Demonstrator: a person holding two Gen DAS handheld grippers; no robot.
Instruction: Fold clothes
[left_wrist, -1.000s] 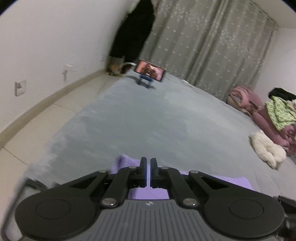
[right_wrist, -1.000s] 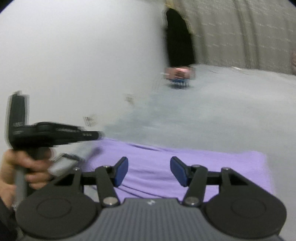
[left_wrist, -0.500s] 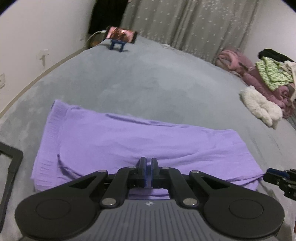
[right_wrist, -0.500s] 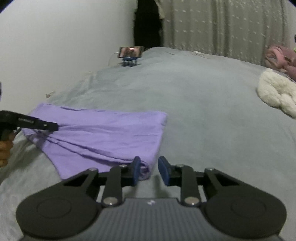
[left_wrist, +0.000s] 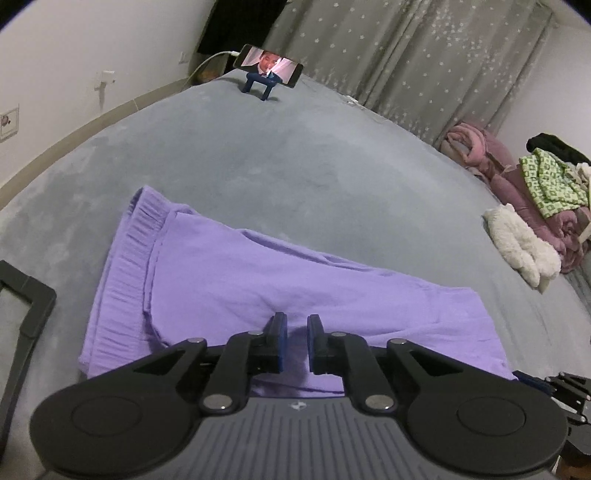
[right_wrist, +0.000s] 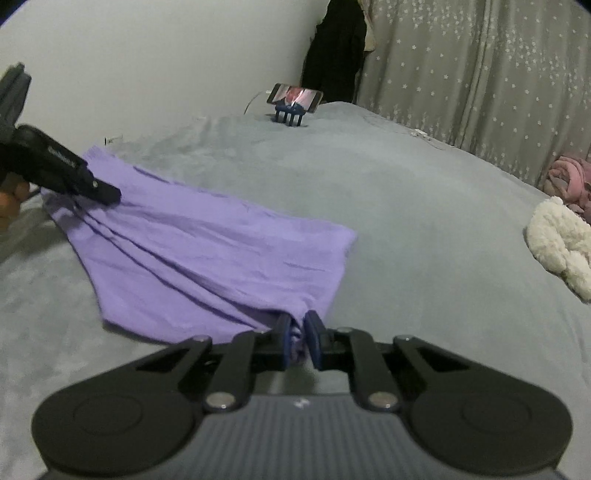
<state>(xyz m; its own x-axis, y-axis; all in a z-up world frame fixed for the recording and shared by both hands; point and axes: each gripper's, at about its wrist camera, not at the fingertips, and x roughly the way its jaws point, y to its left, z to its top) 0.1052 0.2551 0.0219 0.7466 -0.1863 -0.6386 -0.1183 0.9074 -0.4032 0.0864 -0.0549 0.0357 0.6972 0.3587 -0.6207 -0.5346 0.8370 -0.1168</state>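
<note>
I am in a bedroom at home: a wide grey bed (left_wrist: 332, 177) spreads ahead of my claw, star-dotted curtains (left_wrist: 424, 62) hang beyond, and heaped clothes (left_wrist: 546, 181) lie to its right.

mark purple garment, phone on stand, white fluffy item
purple garment (left_wrist: 280, 284), left wrist view, flat middle of the cloth
phone on stand (left_wrist: 271, 65), left wrist view, lit screen
white fluffy item (right_wrist: 557, 240), right wrist view, centre of the pile
</note>
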